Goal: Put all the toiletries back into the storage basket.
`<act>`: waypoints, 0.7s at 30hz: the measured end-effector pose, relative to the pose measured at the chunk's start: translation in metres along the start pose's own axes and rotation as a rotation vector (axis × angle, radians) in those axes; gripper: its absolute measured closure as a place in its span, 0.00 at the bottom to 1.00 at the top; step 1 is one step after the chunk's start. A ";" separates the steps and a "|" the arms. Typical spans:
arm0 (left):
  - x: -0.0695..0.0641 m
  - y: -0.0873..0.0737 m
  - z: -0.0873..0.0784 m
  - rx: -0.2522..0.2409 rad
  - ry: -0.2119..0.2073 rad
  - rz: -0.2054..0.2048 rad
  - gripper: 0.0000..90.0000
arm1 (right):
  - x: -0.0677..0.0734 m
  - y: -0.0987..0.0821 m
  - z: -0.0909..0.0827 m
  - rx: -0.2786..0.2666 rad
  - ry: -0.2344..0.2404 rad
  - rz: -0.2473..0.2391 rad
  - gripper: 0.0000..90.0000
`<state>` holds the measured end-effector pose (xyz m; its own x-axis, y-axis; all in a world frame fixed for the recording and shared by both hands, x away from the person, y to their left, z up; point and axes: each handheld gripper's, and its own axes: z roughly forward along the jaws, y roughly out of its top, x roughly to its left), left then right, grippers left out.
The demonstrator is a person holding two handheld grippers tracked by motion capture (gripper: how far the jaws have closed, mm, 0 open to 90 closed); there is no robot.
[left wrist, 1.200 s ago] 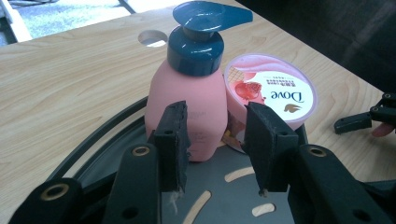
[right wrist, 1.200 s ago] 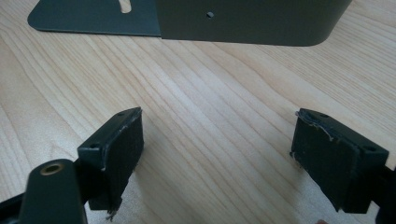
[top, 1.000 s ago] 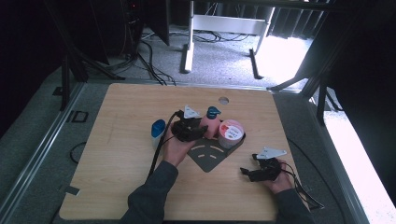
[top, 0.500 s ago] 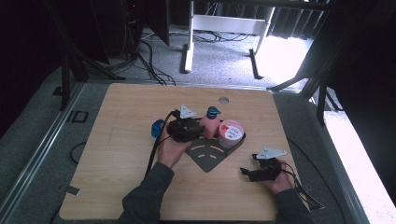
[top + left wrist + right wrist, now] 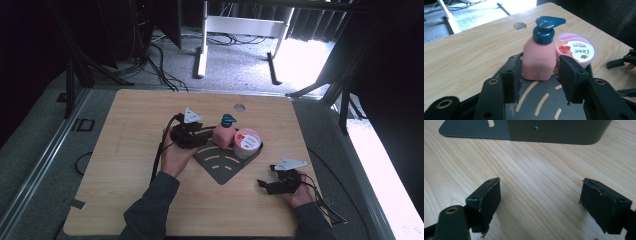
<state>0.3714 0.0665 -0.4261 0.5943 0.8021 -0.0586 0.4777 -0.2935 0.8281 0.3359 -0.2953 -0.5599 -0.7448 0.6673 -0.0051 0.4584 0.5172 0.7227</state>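
Left gripper: jaws have just been opening, clear of the pink pump bottle standing between them. Right gripper: wide open, empty, over the table.

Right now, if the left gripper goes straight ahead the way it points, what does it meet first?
Most likely the pink pump bottle, standing on the dark corner rack just ahead between the left gripper open jaws.

Wooden table, round hole nr far edge. Dark metal rack flat on it, approx. centre; cables trail across.
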 end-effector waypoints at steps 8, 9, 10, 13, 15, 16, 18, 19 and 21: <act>0.009 0.001 -0.007 -0.009 0.034 -0.005 0.52 | 0.000 0.000 0.000 0.000 0.000 0.000 0.18; 0.009 0.001 -0.008 -0.009 0.039 0.000 0.51 | 0.000 0.000 0.000 0.000 0.000 0.000 0.18; 0.010 0.001 -0.009 -0.011 0.041 0.000 0.50 | 0.000 0.000 0.000 0.000 0.000 0.000 0.18; 0.012 0.001 -0.012 -0.017 0.049 -0.004 0.49 | 0.000 0.000 0.000 0.000 0.000 0.000 0.18; 0.013 0.002 -0.014 -0.020 0.051 -0.004 0.48 | 0.000 0.000 0.000 0.000 0.000 0.000 0.18; 0.013 0.002 -0.014 -0.020 0.051 -0.004 0.47 | 0.000 0.000 0.000 0.000 0.000 0.000 0.18; 0.016 0.003 -0.016 -0.021 0.054 -0.006 0.47 | 0.000 0.000 0.000 0.000 0.000 0.000 0.18; 0.017 0.003 -0.016 -0.020 0.053 -0.007 0.47 | 0.000 0.000 0.000 0.000 0.000 0.000 0.18; 0.018 0.003 -0.016 -0.013 0.055 0.001 0.47 | 0.000 0.000 0.000 0.000 0.000 0.000 0.18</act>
<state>0.3727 0.0886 -0.4158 0.5582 0.8292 -0.0273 0.4682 -0.2877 0.8355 0.3360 -0.2953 -0.5599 -0.7450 0.6671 -0.0051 0.4583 0.5173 0.7228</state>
